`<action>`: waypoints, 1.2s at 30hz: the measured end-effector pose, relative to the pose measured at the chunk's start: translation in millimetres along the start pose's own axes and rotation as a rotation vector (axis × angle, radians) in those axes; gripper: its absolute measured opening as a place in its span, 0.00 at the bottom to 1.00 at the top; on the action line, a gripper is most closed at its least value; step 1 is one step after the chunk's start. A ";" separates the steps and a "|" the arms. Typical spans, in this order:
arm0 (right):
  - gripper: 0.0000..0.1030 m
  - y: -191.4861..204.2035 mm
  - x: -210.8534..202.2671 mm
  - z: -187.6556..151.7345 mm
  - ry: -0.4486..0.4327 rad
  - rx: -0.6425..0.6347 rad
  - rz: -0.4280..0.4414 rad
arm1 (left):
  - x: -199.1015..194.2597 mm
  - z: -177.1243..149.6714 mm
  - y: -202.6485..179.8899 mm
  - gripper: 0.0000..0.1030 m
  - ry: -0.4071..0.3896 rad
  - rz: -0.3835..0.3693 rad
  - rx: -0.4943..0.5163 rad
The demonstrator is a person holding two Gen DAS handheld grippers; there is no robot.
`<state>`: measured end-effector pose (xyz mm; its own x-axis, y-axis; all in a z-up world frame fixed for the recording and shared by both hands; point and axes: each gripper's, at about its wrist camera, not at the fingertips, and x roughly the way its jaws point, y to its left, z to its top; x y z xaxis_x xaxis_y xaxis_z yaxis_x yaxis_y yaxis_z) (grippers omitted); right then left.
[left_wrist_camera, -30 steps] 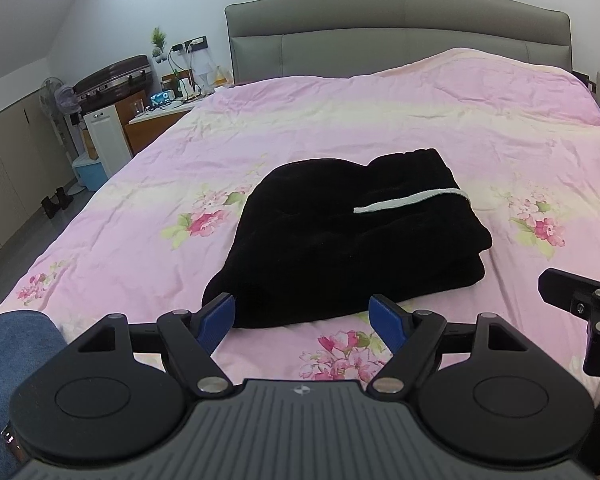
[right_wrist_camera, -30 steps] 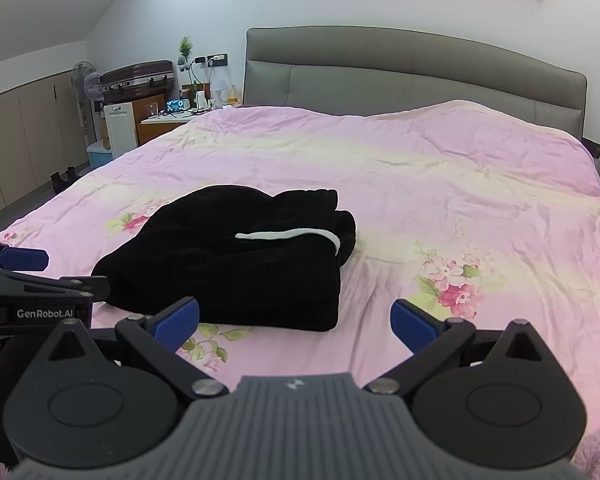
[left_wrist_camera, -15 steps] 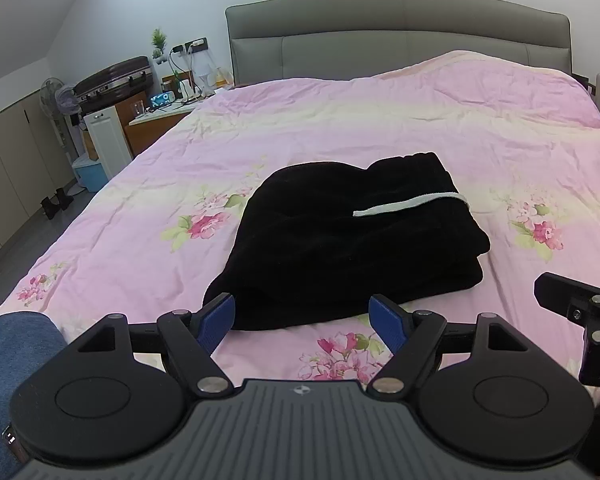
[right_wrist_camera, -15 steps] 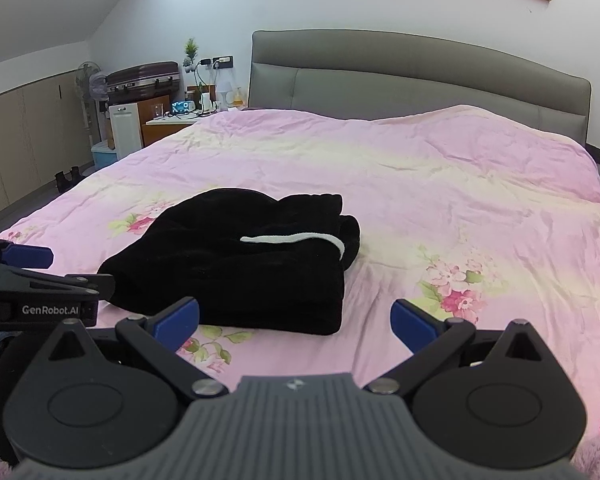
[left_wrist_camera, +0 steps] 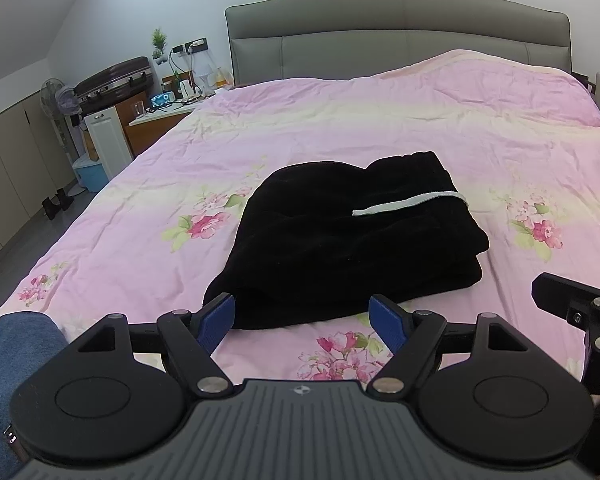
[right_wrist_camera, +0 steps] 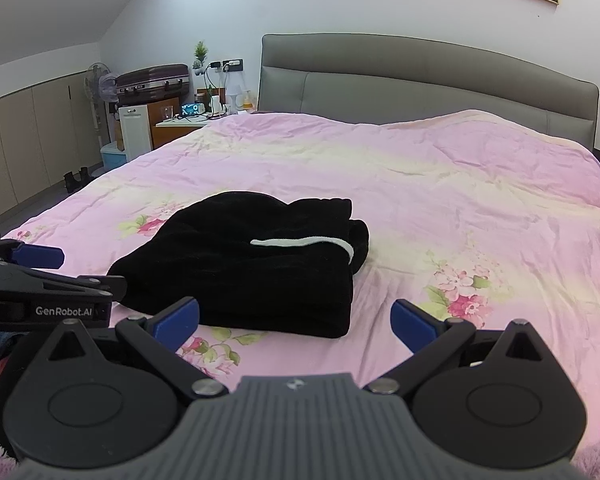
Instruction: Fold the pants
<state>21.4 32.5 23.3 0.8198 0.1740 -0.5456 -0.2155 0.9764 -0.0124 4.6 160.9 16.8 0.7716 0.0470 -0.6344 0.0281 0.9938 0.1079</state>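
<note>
Pink floral bedding covers the bed (left_wrist_camera: 380,120), with a cluttered nightstand (left_wrist_camera: 168,110) and a suitcase (left_wrist_camera: 116,80) on a cabinet off at ten o'clock beside the grey headboard (left_wrist_camera: 396,36). At the near left, the left tongs (left_wrist_camera: 302,320) hang wide apart with nothing between the blue pads, just short of the near edge of the black pants (left_wrist_camera: 352,248). These lie at twelve o'clock from those tongs, stacked in several layers with a white drawstring (left_wrist_camera: 408,202) on top, so the folding looks finished or nearly so. At the right, the right tongs (right_wrist_camera: 296,318) stand equally wide and empty, with the bundle at eleven o'clock; both seem held back low over the bedding so as not to disturb the stack.
</note>
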 end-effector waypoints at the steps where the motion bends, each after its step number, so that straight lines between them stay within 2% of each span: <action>1: 0.95 0.1 -0.1 0.0 -0.001 0.000 0.001 | 0.3 0.1 0.2 0.87 0.001 0.000 0.000; 36: 0.95 -1.3 0.8 -0.1 -0.003 0.005 0.016 | -1.6 -0.5 3.2 0.87 0.010 0.001 0.000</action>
<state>22.3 31.4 22.9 0.8178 0.1902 -0.5431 -0.2263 0.9740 0.0003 3.1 164.1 17.8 0.7655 0.0493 -0.6415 0.0273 0.9937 0.1089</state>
